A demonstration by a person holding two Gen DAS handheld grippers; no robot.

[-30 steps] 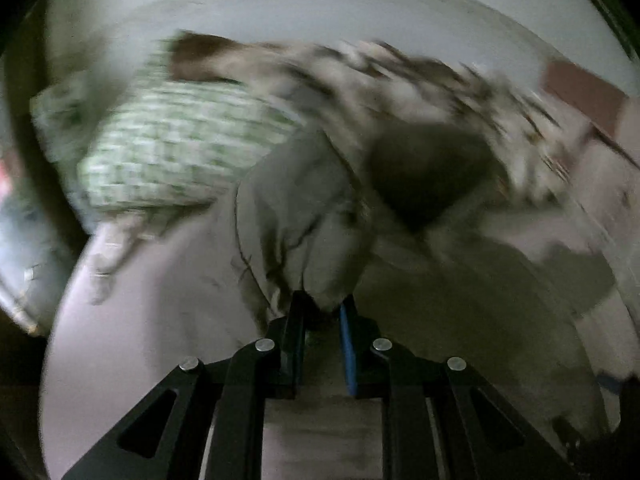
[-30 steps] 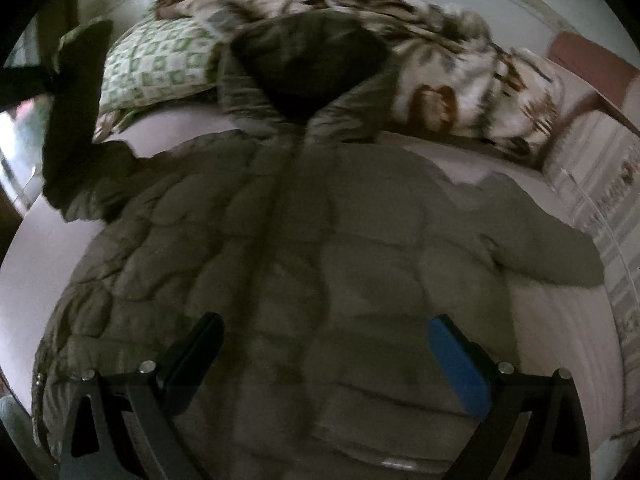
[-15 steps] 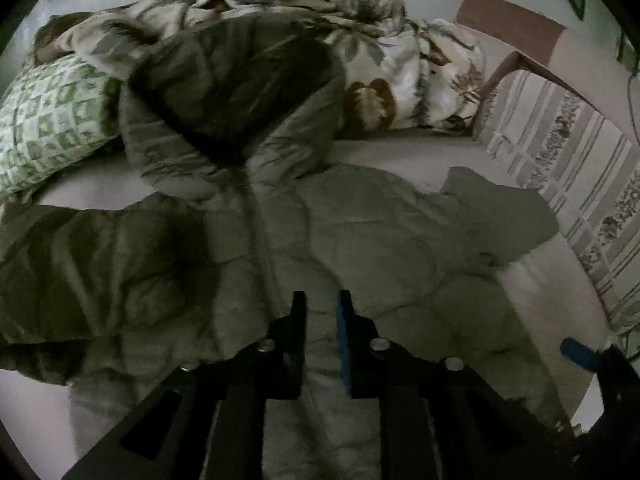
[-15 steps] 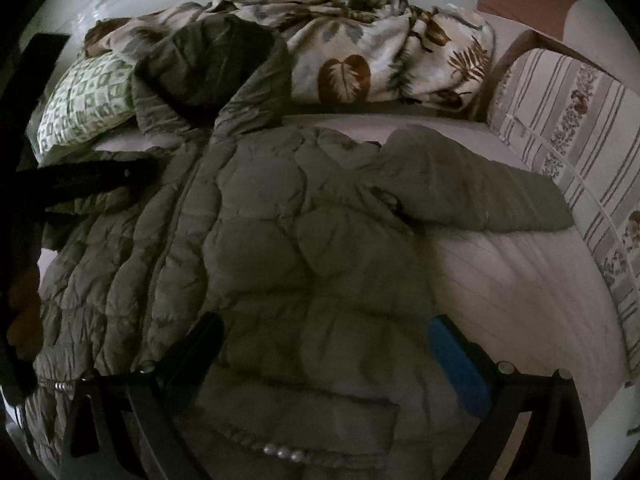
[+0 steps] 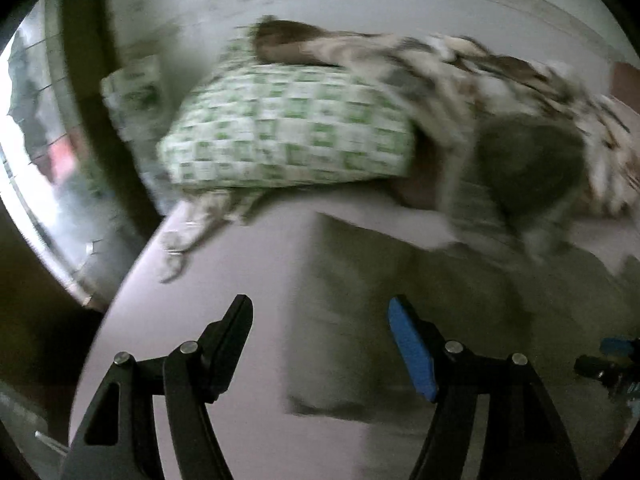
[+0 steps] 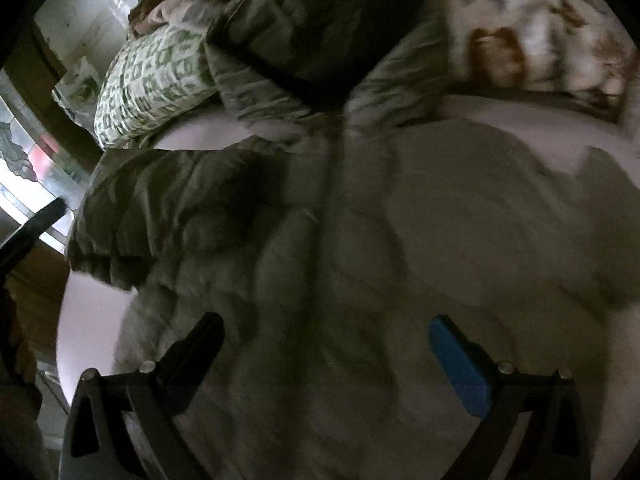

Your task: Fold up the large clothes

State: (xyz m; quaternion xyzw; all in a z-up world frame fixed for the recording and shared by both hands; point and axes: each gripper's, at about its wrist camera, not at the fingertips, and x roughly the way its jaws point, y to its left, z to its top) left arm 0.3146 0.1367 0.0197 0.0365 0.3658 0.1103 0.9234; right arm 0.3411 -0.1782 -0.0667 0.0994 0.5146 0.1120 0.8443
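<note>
Left wrist view: looks forward between its own spread fingers, low over the pale bed (image 5: pixel 224 280), facing the green-checked pillow (image 5: pixel 288 132) at 12 o'clock; blurred. Right wrist view: close above the quilted olive jacket (image 6: pixel 360 240), facing its hood (image 6: pixel 320 28) at 12 o'clock. Shared: pillow (image 6: pixel 148 84), leaf-print blanket (image 5: pixel 460 64) (image 6: pixel 532 28), jacket (image 5: pixel 400 300), bed (image 6: pixel 92 320).

I see a matt, puffy quilted cloth jacket (image 6: pixel 360 220), a printed cloth pillow (image 5: pixel 288 128), and a smooth bedsheet (image 5: pixel 224 280).
</note>
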